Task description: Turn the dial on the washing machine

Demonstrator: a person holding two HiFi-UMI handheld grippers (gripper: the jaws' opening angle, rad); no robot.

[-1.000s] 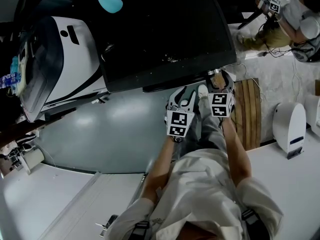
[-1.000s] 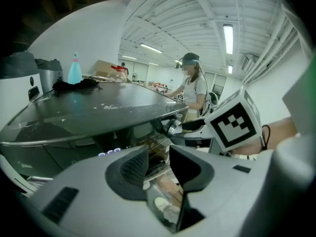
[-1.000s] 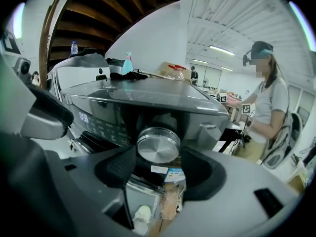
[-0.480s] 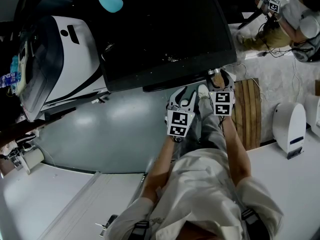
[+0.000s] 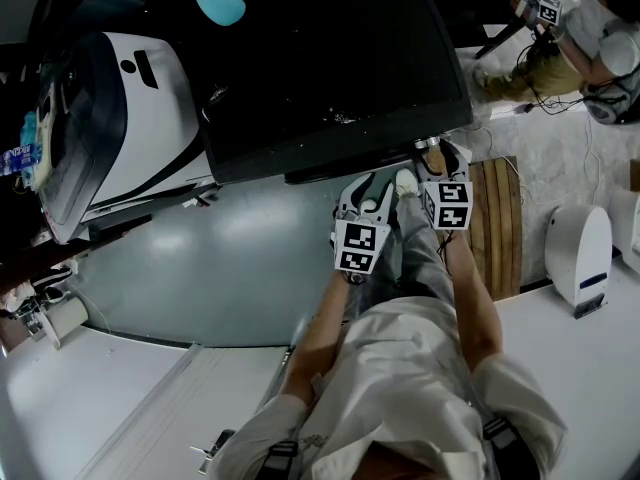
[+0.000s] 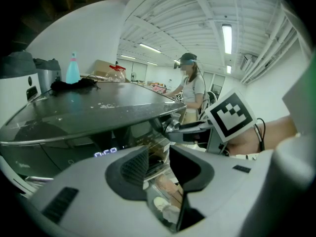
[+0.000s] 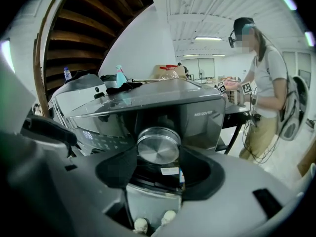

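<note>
Two tools were up at the washer. Nearest us, the left tool [image 6: 158, 158] idled, its jaws slightly apart on nothing. The right tool [image 7: 158, 158] had just narrowed its jaws and sat clamped on the dial [image 7: 158, 147], at the front corner of the washer [image 7: 163, 107] under the lid. Its marker cube [image 5: 450, 205] had tilted since a second before, so we judged the turn begun.
</note>
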